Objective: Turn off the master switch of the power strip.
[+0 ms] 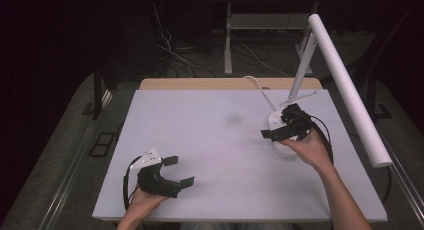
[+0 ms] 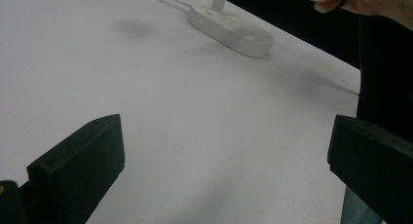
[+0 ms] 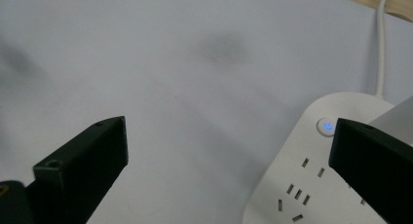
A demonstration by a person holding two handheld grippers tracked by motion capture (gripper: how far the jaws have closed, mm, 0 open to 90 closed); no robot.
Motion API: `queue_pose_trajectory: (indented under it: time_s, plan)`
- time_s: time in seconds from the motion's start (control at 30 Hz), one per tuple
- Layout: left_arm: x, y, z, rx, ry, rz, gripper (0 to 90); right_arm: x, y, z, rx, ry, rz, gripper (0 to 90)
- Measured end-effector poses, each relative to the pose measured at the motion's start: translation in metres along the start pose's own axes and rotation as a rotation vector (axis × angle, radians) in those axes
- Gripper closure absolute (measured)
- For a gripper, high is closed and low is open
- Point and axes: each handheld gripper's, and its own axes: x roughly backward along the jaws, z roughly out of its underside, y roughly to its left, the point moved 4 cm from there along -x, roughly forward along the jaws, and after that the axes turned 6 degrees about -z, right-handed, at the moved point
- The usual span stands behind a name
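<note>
A white desk lamp stands at the right of the white table top (image 1: 200, 125). Its oval base (image 1: 285, 151) (image 2: 231, 27) (image 3: 311, 185) carries socket slots and a round button (image 3: 326, 126) lit blue. My right gripper (image 1: 277, 126) (image 3: 229, 136) hovers open over the base's left part, one jaw right beside the button, nothing between the jaws. My left gripper (image 1: 180, 171) (image 2: 226, 136) rests open near the front left, over bare table, pointing toward the lamp base.
The lamp's long white tube head (image 1: 347, 90) slants over the table's right side on a thin arm (image 1: 302, 65). A white cable (image 1: 260, 87) (image 3: 381, 44) runs from the base to the back edge. A faint grey smudge (image 1: 233, 119) marks the table's middle.
</note>
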Motion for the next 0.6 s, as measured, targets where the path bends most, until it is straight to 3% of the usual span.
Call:
queue_pose_trajectory:
  time_s: [0.27,0.37,0.4,0.57,0.6]
  plan:
    - [0.001,0.001,0.0,-0.002,0.001,0.0,0.0,-0.007,-0.004,-0.007,-0.007,0.022,0.033,2.3]
    - [0.0,0.001,0.0,-0.003,0.002,0.0,0.0,-0.008,-0.006,-0.012,-0.001,0.021,0.047,8.7]
    - [0.0,0.001,0.0,-0.002,0.004,0.0,0.0,-0.009,-0.006,-0.013,0.003,0.022,0.048,14.7]
    - [0.0,0.001,0.0,-0.004,0.004,0.0,0.0,-0.012,-0.006,-0.018,0.026,0.018,0.072,19.3]
    - [0.001,0.002,0.0,-0.003,0.003,-0.001,0.0,-0.013,-0.006,-0.021,0.035,0.015,0.09,27.0]
